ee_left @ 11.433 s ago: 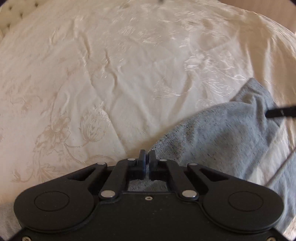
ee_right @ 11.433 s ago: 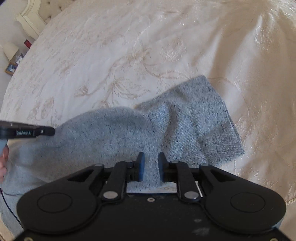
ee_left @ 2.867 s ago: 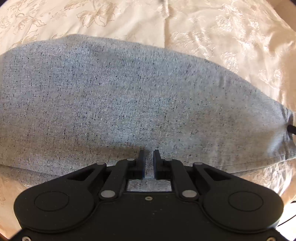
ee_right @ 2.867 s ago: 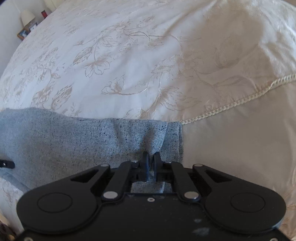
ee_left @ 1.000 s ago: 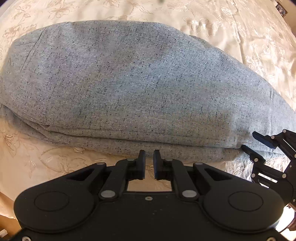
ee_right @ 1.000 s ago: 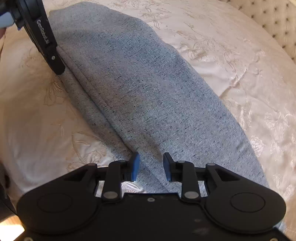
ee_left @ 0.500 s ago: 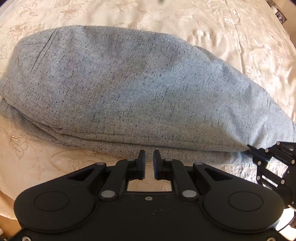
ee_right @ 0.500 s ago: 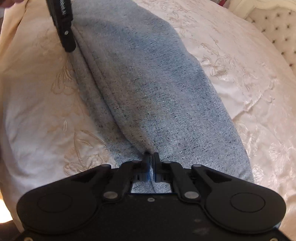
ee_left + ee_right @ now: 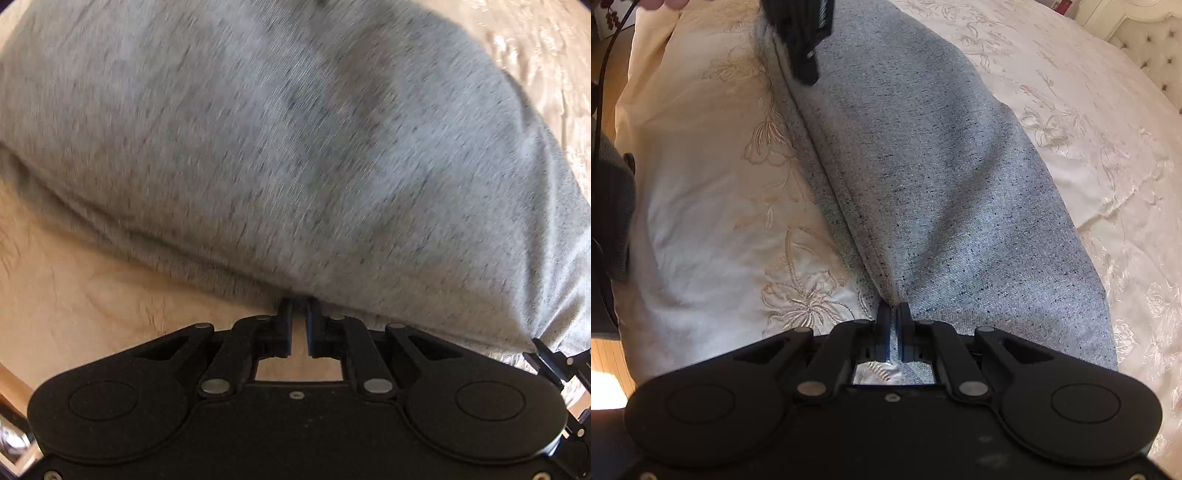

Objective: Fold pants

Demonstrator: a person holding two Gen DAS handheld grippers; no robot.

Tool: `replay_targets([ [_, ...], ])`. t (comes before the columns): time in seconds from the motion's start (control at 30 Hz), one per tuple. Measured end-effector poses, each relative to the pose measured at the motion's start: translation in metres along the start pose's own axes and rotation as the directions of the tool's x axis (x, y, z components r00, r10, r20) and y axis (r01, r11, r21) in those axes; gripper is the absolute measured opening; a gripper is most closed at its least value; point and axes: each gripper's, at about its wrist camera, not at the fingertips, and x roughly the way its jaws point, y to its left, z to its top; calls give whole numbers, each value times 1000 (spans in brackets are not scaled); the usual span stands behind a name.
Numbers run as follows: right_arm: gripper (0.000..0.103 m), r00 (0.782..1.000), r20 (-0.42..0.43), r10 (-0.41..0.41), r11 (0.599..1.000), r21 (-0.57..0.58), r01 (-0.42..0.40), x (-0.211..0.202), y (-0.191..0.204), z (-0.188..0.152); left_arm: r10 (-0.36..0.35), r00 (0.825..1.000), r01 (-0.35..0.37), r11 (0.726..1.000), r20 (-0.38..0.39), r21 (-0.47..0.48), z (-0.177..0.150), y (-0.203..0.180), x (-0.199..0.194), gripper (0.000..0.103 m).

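right gripper [image 9: 894, 314] jaws opening, pants [image 9: 923, 177] edge pinched; left gripper [image 9: 298, 308] jaws narrow, at edge.

The left wrist view is all smeary, so the gray pants [image 9: 295, 147] look fuzzy and the cream bedspread [image 9: 92, 295] shows no flowers. The pants run off the top and left edges. The right gripper [image 9: 554, 363] peeks in at the right edge (most of it is cut off). In the right wrist view, the left gripper [image 9: 803, 62] is cut by the top edge.
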Motion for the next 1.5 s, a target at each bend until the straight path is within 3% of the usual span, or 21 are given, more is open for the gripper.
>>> replay_targets([
  [0.13, 10, 999, 13, 40, 989, 142, -42, -13, -26, 15, -39, 999, 39, 999, -1, -27, -12, 13, -10, 13],
  [0.23, 14, 996, 72, 59, 946, 315, -79, -21, -59, 38, -38, 999, 37, 998, 35, 47, -12, 5, -39, 12],
  [0.4, 18, 976, 205, 79, 824, 538, -180, -15, -117, 102, -69, 976, 23, 976, 207, 214, 22, -22, -102, 14],
  [0.47, 21, 965, 242, 103, 771, 593, -231, -2, -135, 130, -61, 962, 3, 977, 268, 213, 48, -26, -112, 14],
  [0.6, 21, 939, 307, 154, 646, 688, -330, 35, -162, 177, 23, 945, -88, 979, 325, 185, 79, -13, -101, 14],
  [0.67, 21, 941, 304, 150, 630, 703, -328, 54, -168, 198, 67, 954, -125, 974, 291, 188, 84, 1, -84, 14],
  [0.77, 22, 935, 302, 185, 596, 722, -351, 83, -170, 216, 135, 977, -171, 960, 167, 224, 77, 18, -45, 14],
  [0.83, 24, 932, 283, 226, 569, 738, -362, 103, -169, 221, 110, 979, -150, 960, 173, 238, 65, 27, -38, 13],
  [0.97, 26, 939, 205, 277, 601, 725, -336, 123, -148, 223, 83, 980, -125, 964, 181, 235, 59, 34, -43, 13],
  [1.13, 28, 936, 175, 306, 661, 669, -341, 127, -128, 229, 55, 987, -82, 980, 151, 181, 71, 49, -47, 13],
  [1.2, 28, 931, 175, 320, 664, 660, -352, 130, -124, 230, 56, 987, -84, 979, 152, 186, 73, 51, -50, 13],
  [1.3, 28, 947, 163, 278, 665, 678, -312, 135, -128, 235, 79, 984, -116, 964, 161, 239, 70, 36, -46, 13],
  [1.43, 27, 939, 163, 302, 617, 718, -323, 146, -136, 233, 99, 982, -138, 957, 159, 254, 72, 27, -44, 13],
  [1.47, 22, 936, 162, 313, 621, 711, -330, 147, -134, 235, 97, 982, -136, 958, 160, 251, 74, 23, -43, 13],
  [1.5, 4, 939, 157, 305, 641, 696, -325, 145, -133, 239, 94, 982, -133, 959, 164, 250, 73, 23, -43, 13],
])
